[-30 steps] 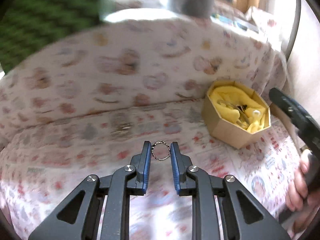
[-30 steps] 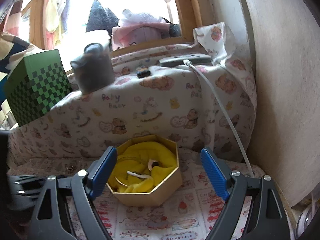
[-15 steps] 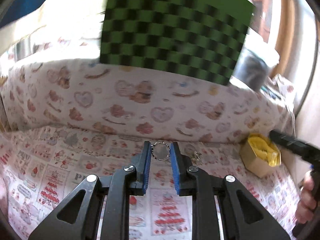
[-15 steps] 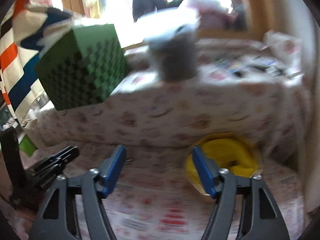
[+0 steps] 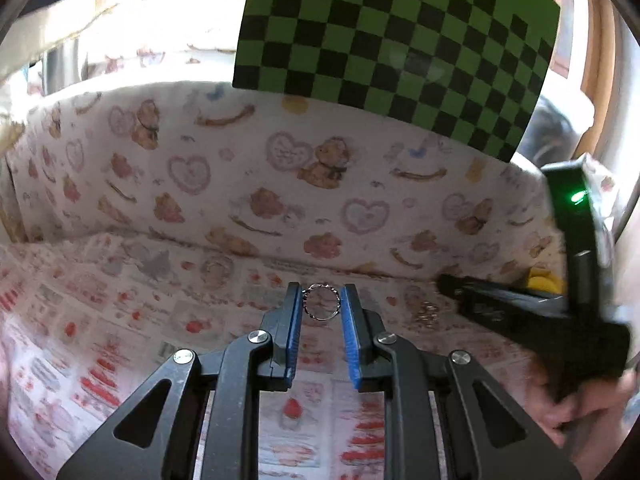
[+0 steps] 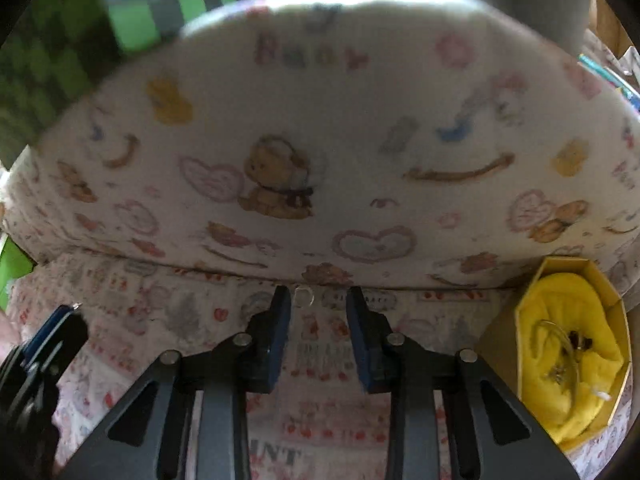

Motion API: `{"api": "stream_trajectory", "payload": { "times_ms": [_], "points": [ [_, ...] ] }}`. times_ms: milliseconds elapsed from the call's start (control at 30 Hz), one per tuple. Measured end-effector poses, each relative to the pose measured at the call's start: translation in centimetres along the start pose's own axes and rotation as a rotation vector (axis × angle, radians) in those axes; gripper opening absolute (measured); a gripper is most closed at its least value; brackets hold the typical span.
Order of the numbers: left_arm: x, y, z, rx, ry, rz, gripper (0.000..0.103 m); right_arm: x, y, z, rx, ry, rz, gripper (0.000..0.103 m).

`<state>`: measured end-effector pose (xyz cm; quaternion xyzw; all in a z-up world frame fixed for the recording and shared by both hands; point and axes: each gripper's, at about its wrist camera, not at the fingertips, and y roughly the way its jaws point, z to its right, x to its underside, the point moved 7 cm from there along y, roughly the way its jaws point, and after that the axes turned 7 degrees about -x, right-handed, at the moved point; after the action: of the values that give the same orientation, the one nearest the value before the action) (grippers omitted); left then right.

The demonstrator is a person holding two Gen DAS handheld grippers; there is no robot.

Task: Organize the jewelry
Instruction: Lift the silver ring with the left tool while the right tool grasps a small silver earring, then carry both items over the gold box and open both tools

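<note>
Centrally, left tongs [image 5: 321,307] pinch ring [image 5: 321,307]; right tongs [image 6: 318,308] gape.

The left claw [image 5: 321,307] has swung away from the yellow-lined box [image 5: 545,279]. A second ago the box sat big and close on the right of its view; now only a small yellow bit peeks out behind the right claw [image 5: 448,282], which has come much nearer and fills that side. The green checkered box [image 5: 396,36] now looms large at the top.

The right claw [image 6: 318,300] has closed part way; its blue pads [image 6: 281,320] were wide apart and are now much nearer each other. It has moved left and low, so the box [image 6: 572,360] has slid from the middle to the far right, and a small ring [image 6: 303,295] now lies between its tips.
</note>
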<state>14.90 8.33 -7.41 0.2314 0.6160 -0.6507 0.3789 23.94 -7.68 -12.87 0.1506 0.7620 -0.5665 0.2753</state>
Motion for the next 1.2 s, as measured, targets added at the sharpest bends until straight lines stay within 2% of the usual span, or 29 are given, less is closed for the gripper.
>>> {"api": "stream_trajectory", "payload": {
  "times_ms": [100, 200, 367, 433, 467, 633, 733, 900, 1000, 1100, 1200],
  "points": [
    [-0.1, 0.0, 0.0, -0.035, 0.022, 0.020, 0.018, -0.1, 0.9, 0.0, -0.009, -0.002, 0.001, 0.024],
    [0.1, 0.4, 0.0, -0.033, 0.004, 0.006, 0.018, -0.5, 1.3, -0.1, -0.009, -0.008, 0.024, 0.024],
    [0.2, 0.5, -0.4, -0.048, -0.002, 0.003, 0.018, -0.2, 1.6, -1.1, 0.057, -0.058, 0.029, 0.023],
    [0.4, 0.7, -0.4, -0.061, 0.001, -0.005, 0.018, 0.0, 1.6, -1.5, 0.088, -0.064, 0.033, 0.012],
    [0.4, 0.8, -0.4, -0.061, 0.004, -0.008, 0.018, 0.1, 1.5, -1.5, 0.101, -0.057, 0.034, 0.012],
    [0.4, 0.3, -0.1, -0.060, 0.020, 0.019, 0.018, 0.9, 0.1, -0.9, 0.046, -0.059, 0.046, 0.011],
    [0.5, -0.2, 0.4, -0.045, 0.042, 0.044, 0.018, 2.3, -2.4, 0.1, 0.010, -0.079, 0.078, 0.011],
    [0.2, -2.4, 1.1, 0.003, 0.036, 0.146, 0.018, 4.7, -7.3, 0.6, -0.078, -0.162, 0.177, 0.011],
    [0.2, -3.8, 1.0, 0.007, 0.034, 0.212, 0.018, 5.8, -10.2, 1.7, -0.058, -0.189, 0.257, 0.011],
    [0.3, -5.3, 1.7, -0.016, 0.082, 0.282, 0.018, 6.5, -12.9, 3.1, -0.027, -0.216, 0.375, 0.011],
    [0.5, -6.6, 2.6, -0.007, 0.118, 0.326, 0.018, 6.0, -14.2, 3.9, -0.053, -0.199, 0.421, 0.011]
  ]
}}
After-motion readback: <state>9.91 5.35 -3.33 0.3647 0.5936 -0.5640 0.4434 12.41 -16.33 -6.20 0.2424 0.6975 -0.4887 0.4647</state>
